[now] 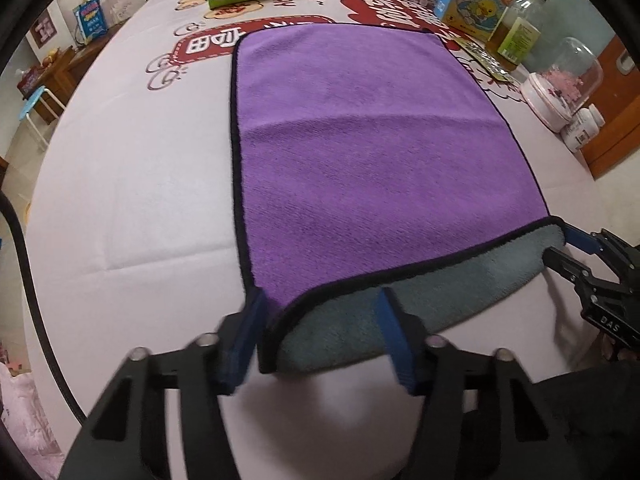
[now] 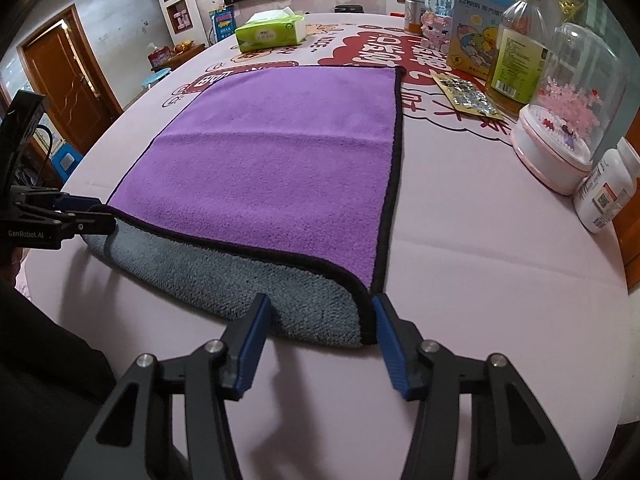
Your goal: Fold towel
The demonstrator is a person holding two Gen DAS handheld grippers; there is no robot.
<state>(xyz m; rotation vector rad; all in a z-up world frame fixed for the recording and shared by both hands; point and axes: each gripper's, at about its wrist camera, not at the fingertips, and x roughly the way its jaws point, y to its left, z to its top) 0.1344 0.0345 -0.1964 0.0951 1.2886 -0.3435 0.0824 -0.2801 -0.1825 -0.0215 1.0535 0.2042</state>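
Observation:
A purple towel (image 1: 360, 152) with black trim and a grey underside lies spread on the pink tablecloth; it also shows in the right wrist view (image 2: 272, 168). Its near edge is curled over, showing the grey side. My left gripper (image 1: 320, 312) is open, its fingers straddling the near left corner. My right gripper (image 2: 320, 312) is open, its fingers straddling the near right corner. Each gripper also shows in the other's view, the right one (image 1: 560, 244) and the left one (image 2: 100, 212), at the towel's near corners.
A green tissue pack (image 2: 272, 30) lies at the far side. On the right stand a blue box (image 2: 480, 40), an oil bottle (image 2: 516, 64), a glass dome on a pink base (image 2: 568, 112), a white pill bottle (image 2: 608, 192) and a foil blister card (image 2: 468, 94).

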